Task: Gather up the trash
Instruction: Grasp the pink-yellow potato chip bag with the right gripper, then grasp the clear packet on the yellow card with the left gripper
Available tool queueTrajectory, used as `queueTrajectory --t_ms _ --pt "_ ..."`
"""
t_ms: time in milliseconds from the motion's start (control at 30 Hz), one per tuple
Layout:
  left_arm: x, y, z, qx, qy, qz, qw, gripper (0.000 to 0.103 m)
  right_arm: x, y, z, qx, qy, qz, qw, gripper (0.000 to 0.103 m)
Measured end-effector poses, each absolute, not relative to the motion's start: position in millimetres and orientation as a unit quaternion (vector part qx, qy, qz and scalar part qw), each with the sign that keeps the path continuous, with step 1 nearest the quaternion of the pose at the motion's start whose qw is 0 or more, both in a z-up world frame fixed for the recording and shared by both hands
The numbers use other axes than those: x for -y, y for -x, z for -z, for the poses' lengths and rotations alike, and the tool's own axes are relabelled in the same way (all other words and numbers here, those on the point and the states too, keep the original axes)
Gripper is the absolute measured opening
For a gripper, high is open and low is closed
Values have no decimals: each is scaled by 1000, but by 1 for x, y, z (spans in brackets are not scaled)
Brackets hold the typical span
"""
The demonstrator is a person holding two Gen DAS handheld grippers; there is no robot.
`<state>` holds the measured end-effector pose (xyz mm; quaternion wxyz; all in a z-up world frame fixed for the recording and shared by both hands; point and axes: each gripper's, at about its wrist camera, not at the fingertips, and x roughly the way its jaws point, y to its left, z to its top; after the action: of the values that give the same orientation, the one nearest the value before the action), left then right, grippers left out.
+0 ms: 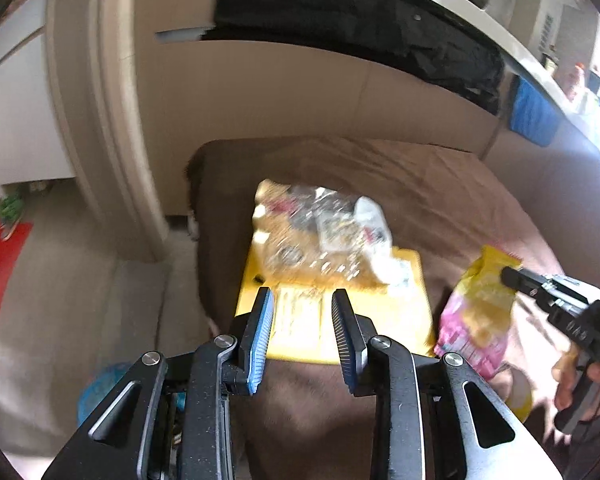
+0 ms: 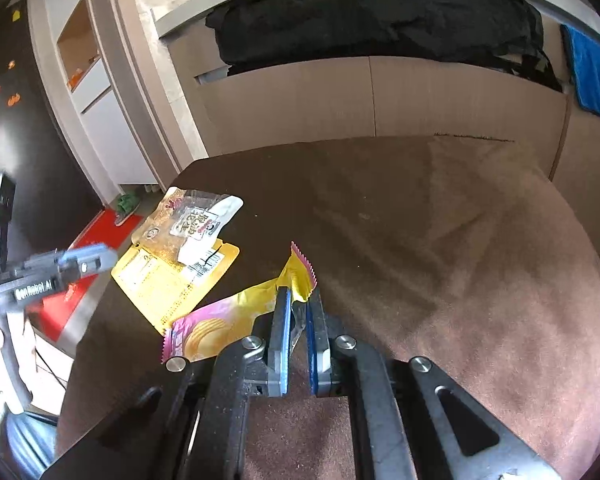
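Pinching one end of the chip bag (image 2: 220, 320), the right gripper (image 2: 299, 300) has its jaws nearly together on the foil. The left gripper (image 1: 302, 304) hangs spread and empty over the yellow packet (image 1: 380, 320) and clear wrapper (image 1: 324, 232), both still uncollected. All lie near the left edge of the brown bench (image 2: 440, 240), seemingly cloth-covered; rightward is open.
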<state>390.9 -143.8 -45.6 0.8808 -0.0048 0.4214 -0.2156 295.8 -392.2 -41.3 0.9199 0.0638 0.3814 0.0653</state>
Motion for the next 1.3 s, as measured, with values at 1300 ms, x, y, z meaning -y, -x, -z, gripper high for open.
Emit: queueTrajectory --t_ms 1300 --pt "159 -395 46 -423 4 269 865 2 387 -288 38 -368 -78 -105 920 7"
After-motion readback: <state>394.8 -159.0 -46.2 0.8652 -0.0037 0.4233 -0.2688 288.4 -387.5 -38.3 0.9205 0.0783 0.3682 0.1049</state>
